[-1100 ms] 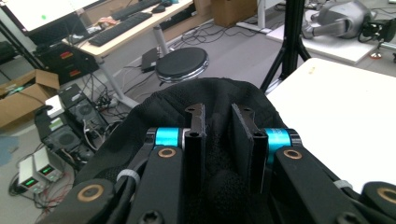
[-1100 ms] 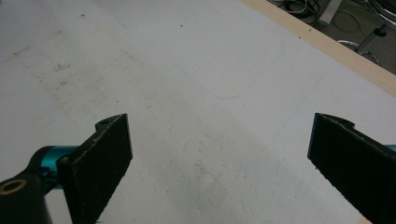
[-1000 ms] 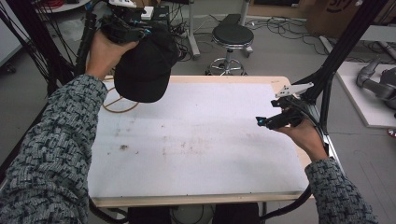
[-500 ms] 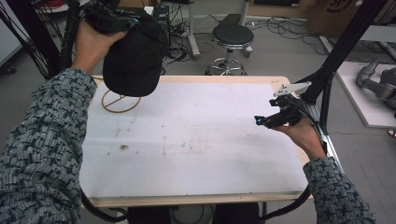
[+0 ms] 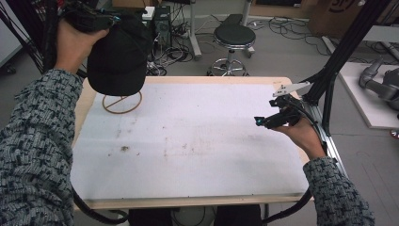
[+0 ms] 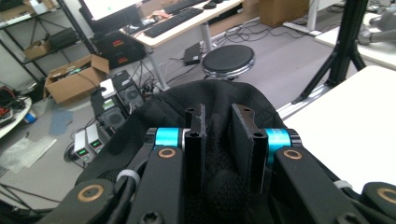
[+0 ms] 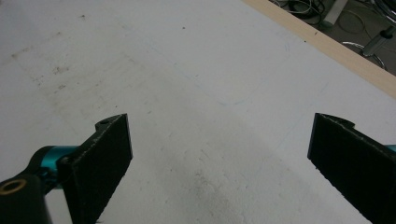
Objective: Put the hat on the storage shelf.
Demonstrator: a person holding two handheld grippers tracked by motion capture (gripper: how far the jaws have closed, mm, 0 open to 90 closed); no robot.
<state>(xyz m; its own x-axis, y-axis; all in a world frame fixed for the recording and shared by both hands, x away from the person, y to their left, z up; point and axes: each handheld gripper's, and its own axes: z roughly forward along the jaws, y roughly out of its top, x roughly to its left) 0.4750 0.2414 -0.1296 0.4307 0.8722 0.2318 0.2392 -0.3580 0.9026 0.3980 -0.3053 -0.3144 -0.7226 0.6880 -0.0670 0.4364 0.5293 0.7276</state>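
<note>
A black cap (image 5: 117, 56) hangs in the air over the table's far left corner, held by my left gripper (image 5: 91, 21), which is shut on its fabric (image 6: 219, 177). Under the cap, a thin wooden ring stand (image 5: 121, 102) rests on the white table mat (image 5: 197, 141). At the table's right edge my right gripper (image 5: 264, 121) hovers just above the mat, jaws wide open with nothing between them (image 7: 219, 154).
A round black stool (image 5: 234, 36) stands behind the table among floor cables. A black frame post (image 5: 343, 56) rises at the right edge beside my right hand. Computer boxes (image 6: 107, 116) and a desk sit on the floor beyond the cap.
My left gripper has lifted the cap up and leftward, uncovering the wooden ring stand on the mat. The right gripper has stayed in place.
</note>
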